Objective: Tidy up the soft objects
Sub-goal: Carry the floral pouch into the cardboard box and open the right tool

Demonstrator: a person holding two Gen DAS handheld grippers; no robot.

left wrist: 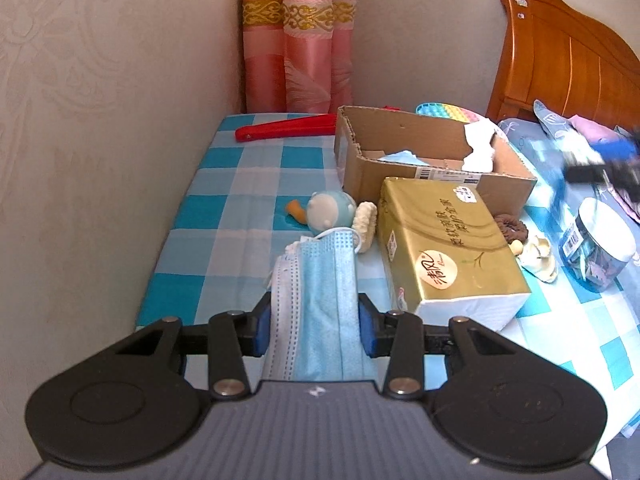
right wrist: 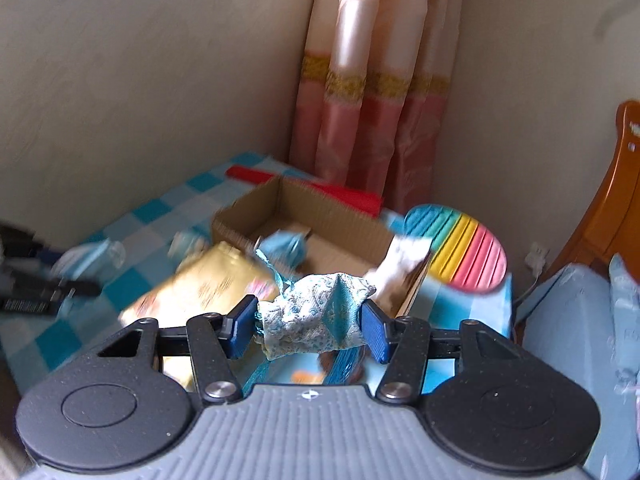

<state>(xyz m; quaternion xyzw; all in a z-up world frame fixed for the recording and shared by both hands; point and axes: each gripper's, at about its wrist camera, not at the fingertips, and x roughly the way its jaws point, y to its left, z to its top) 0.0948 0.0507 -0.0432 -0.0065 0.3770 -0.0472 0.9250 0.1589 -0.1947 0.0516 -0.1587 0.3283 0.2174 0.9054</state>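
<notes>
The left hand-held gripper (left wrist: pixel 316 320) clamps a blue face mask (left wrist: pixel 320 300) short of the cardboard box (left wrist: pixel 420 152), the gold tissue pack (left wrist: pixel 448 248) lying between. The right hand-held gripper (right wrist: pixel 310 320) pinches a patterned cloth pouch (right wrist: pixel 316 316) before that box.

My left wrist camera sits just behind my left claw (left wrist: pixel 316 320), looking forward and down along its fingers across the checked counter (left wrist: pixel 224 216) toward the corner curtain (left wrist: pixel 298 48). My right wrist camera sits likewise behind my right claw (right wrist: pixel 310 320), facing the same corner from farther right. Both views share the cardboard box (left wrist: pixel 404 148) (right wrist: pixel 296 216), gold tissue pack (left wrist: pixel 448 248) (right wrist: pixel 204 284) and curtain (right wrist: pixel 376 92).
</notes>
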